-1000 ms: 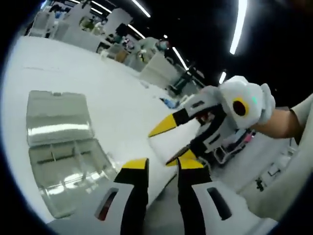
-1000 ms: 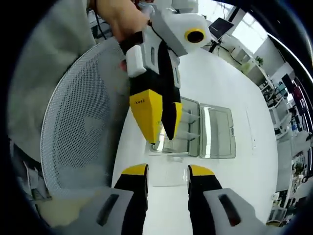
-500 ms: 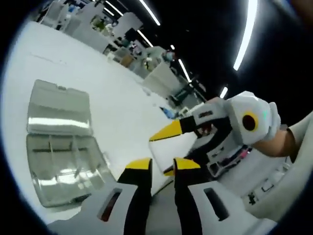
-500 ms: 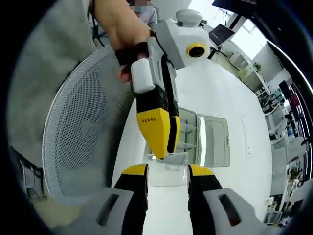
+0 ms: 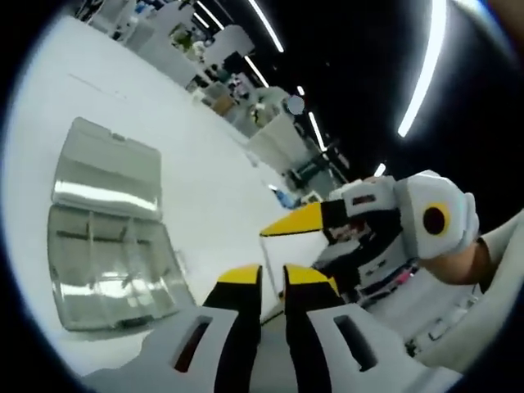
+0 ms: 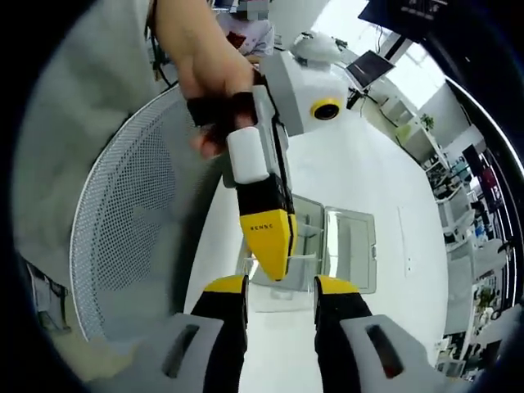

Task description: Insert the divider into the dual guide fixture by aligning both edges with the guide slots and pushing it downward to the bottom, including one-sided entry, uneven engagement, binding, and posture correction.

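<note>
From my right gripper view, the open case (image 6: pixel 327 246) lies on the table (image 6: pixel 385 164) near its front edge, lid half farther along the table. My left gripper (image 6: pixel 274 246) hangs before it, a mesh chair (image 6: pixel 139 221) beside the table's edge.

Left gripper view looking slantwise over the white table (image 5: pixel 164 172), right gripper view looking down at it, both seeing the clear box (image 5: pixel 106 237), far off.

Clear plastic compartment box (image 5: pixel 106 237), lid open flat, on white table.
Transparent hinged case (image 6: pixel 327 246); thin internal dividers visible in tray half; lid lies alongside, glare streak across it.
</note>
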